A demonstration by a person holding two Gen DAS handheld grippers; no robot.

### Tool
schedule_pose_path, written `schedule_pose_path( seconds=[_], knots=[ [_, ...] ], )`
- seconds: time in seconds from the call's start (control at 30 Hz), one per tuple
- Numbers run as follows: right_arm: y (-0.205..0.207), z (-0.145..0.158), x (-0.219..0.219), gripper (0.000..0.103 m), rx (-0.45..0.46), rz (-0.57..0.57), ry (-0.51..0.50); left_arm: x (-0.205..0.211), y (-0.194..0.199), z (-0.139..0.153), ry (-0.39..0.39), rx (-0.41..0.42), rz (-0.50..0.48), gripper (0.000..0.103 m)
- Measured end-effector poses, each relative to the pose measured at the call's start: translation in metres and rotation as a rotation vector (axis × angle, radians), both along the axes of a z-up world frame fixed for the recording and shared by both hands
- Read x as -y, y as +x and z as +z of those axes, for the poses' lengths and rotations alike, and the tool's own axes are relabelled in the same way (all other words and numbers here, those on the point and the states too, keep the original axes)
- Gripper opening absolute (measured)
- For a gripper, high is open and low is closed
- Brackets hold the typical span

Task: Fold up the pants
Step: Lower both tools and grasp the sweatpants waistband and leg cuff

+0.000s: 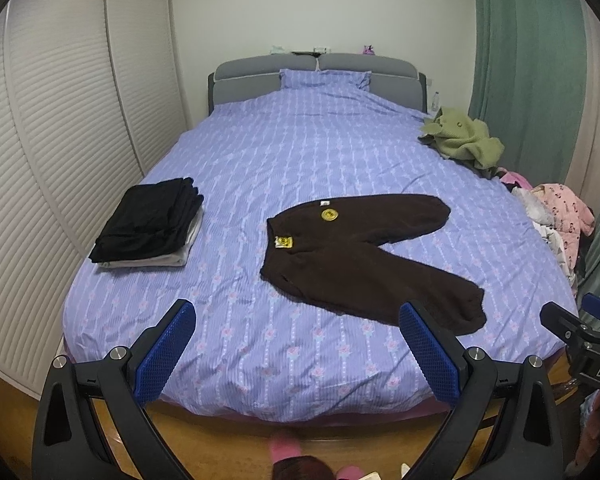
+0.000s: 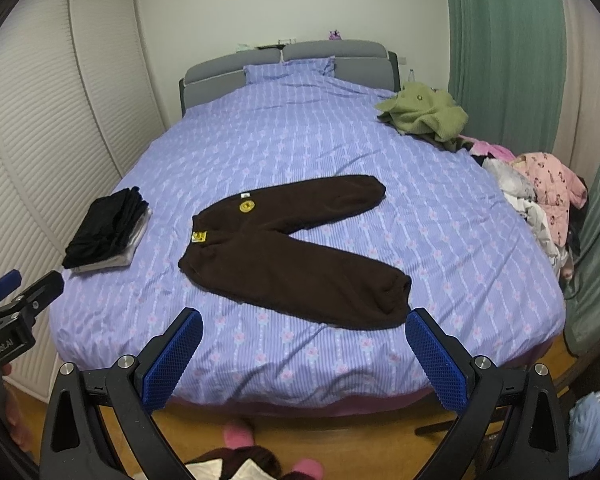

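Observation:
Dark brown pants lie flat on the purple bed cover, waistband to the left with yellow patches, legs spread in a V to the right. They also show in the right wrist view. My left gripper is open and empty, held above the bed's foot edge, short of the pants. My right gripper is open and empty too, just short of the near leg's cuff. The right gripper's side shows in the left wrist view, and the left gripper's side shows in the right wrist view.
A stack of folded black and white clothes sits at the bed's left side. A green garment and a pile of pink and white clothes lie along the right edge. A white wardrobe stands left, green curtains right.

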State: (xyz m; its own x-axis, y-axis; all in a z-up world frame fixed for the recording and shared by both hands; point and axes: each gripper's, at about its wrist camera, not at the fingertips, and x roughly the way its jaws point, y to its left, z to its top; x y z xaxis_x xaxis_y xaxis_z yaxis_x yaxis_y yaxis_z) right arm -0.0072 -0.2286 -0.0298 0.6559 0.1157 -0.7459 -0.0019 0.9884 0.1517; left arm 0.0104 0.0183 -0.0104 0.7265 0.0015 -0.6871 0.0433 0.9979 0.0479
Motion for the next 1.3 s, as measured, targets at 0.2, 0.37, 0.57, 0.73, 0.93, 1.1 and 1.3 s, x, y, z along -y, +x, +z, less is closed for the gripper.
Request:
schedule_pose_path(
  seconds=[0.2, 0.37, 0.57, 0.73, 0.93, 1.1, 1.3],
  knots=[
    [0.024, -0.032, -0.007, 0.103, -0.081, -0.026, 0.017, -0.021, 0.03, -0.028, 0.011, -0.05, 0.008, 0.103],
    [0.06, -0.07, -0.013, 0.103, -0.187, -0.08, 0.057, -0.033, 0.079, -0.059, -0.015, -0.119, -0.026, 0.103],
    [0.11, -0.11, -0.018, 0.103, -0.299, -0.177, 0.077, -0.034, 0.152, -0.098, -0.016, -0.197, -0.097, 0.103],
    [0.142, -0.159, -0.025, 0.103, -0.392, -0.259, 0.131, -0.029, 0.202, -0.142, 0.007, -0.279, -0.15, 0.103],
    [0.162, -0.214, -0.023, 0.101, -0.506, -0.32, 0.193, -0.027, 0.239, -0.191, 0.013, -0.37, -0.144, 0.103],
    [0.171, -0.246, -0.016, 0.1, -0.558, -0.337, 0.179, -0.017, 0.261, -0.229, 0.009, -0.438, -0.13, 0.103],
    [0.18, -0.291, -0.003, 0.095, -0.633, -0.392, 0.279, -0.019, 0.282, -0.265, -0.015, -0.497, -0.104, 0.103]
  ],
)
